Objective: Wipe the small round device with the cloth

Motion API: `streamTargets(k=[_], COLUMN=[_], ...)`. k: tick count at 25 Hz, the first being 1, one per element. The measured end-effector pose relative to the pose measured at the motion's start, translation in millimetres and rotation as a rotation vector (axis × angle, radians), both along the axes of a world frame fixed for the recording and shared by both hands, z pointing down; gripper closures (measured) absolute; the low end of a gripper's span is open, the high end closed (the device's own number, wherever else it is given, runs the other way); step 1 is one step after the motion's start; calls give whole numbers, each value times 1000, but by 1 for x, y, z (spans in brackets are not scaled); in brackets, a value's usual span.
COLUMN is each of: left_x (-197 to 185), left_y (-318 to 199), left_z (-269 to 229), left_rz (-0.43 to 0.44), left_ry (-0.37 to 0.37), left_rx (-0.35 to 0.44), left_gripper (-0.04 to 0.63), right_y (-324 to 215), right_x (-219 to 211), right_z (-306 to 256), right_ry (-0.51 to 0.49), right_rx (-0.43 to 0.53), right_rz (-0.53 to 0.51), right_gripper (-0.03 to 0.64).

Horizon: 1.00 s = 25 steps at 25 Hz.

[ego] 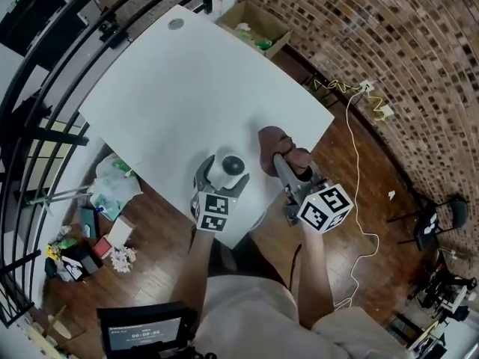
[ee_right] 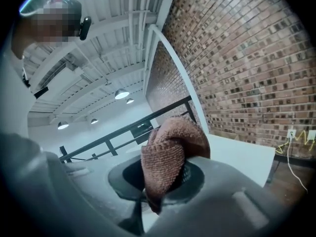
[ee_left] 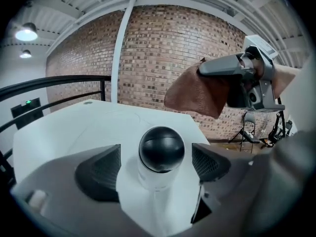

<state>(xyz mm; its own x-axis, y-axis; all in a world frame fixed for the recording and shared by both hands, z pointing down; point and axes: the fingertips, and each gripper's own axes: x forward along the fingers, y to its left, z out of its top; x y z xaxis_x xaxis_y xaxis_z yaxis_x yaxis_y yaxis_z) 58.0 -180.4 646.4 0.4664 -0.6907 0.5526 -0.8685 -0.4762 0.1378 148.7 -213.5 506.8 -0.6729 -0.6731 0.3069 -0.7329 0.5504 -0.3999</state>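
Note:
The small round device (ego: 228,167), a white body with a black dome (ee_left: 161,149), stands on the white table (ego: 187,88) near its front edge. My left gripper (ego: 223,178) straddles it. Both pads (ee_left: 101,172) stand off the device's sides, with a gap on each side, so the left gripper is open. My right gripper (ego: 283,159) is just right of the device, raised above the table edge and shut on a brown cloth (ego: 271,146). The cloth (ee_right: 168,157) bunches out between the jaws. In the left gripper view the cloth (ee_left: 197,93) hangs above and to the right of the device.
An open cardboard box (ego: 254,27) sits beyond the table's far edge, and a small grey disc (ego: 176,24) lies at the far corner. A black railing (ego: 45,103) runs along the left. Clutter (ego: 105,200) and a cable (ego: 359,163) lie on the wooden floor.

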Motion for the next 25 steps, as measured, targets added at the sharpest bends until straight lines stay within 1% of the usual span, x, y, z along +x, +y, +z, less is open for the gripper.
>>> streamTargets(k=[4,8,11,13,14,15,16,17,18,20,21,22,23,25], left_x=[15,27,31,28,26,25,26,28,30,37,40,43,45,47], left_y=[-12,-11,-10,-12,-13,-13,-12,-12,-11,-5,-1,5,11,22], left_z=[23,50,68,72,72,72,71,69,65,46,34,20,5,-28], left_rz=[46,105,114,101,99,104,116,128,137,156,181,221,271,379], left_ry=[-29,-89,-143,-172,-174,-165,-145,-109,-54,95,161,207,229,222], left_rx=[-24,-64,-80,-66,-63,-69,-84,-107,-135,-212,-251,-282,-304,-324], left_gripper=[120,112,115,129,183,190,190,192,192,192,192,192,193,193], right_y=[-2,1,3,3,2,2,3,3,4,5,6,7,8,10], right_x=[10,18,23,23,23,22,22,22,21,16,12,8,3,-9], right_z=[8,12,14,13,13,12,12,12,10,2,-6,-16,-30,-69], right_ry=[3,13,10,11,10,6,2,-2,-6,-16,-27,-44,-66,-124], right_rx=[-10,-24,-29,-26,-24,-21,-19,-18,-17,-15,-12,-6,3,27], right_rz=[23,35,43,42,41,39,36,32,24,-13,-48,-97,-159,-309], right_gripper=[589,589,589,589,589,589,589,589,589,589,589,589,589,589])
